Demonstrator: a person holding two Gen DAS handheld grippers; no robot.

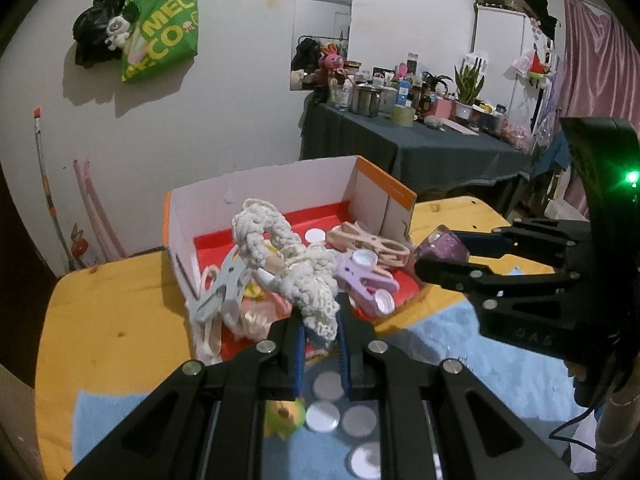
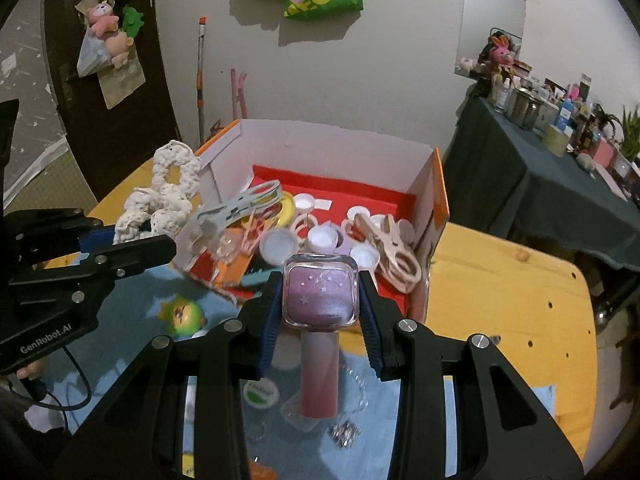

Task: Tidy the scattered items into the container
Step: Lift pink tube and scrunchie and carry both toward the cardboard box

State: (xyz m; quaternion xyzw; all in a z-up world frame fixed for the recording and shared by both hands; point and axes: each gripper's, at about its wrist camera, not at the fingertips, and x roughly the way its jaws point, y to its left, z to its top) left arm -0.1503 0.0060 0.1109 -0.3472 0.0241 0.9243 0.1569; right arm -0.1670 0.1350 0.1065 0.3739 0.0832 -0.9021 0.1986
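Both hand-held grippers carry loads toward the container. The left hand-held gripper (image 1: 320, 332) is clamped on a cream crocheted piece (image 1: 280, 256), which rises from its jaws toward 12 o'clock, long axis running away from the camera, hanging over the near left wall of the cardboard box (image 1: 256, 196). The right hand-held gripper (image 2: 320, 312) is clamped on a clear-capped pink bottle (image 2: 320, 296), cap forward, its tube running back toward 6 o'clock between the fingers. The box lies at 12 o'clock from both; in the right wrist view the bottle's cap sits at the box's near edge. Judgement: the left load appears nearer to release. Loose white caps (image 1: 322, 416) and a green toy (image 2: 182, 314) remain on the blue cloth (image 1: 460, 344) covering the table (image 1: 104, 312).
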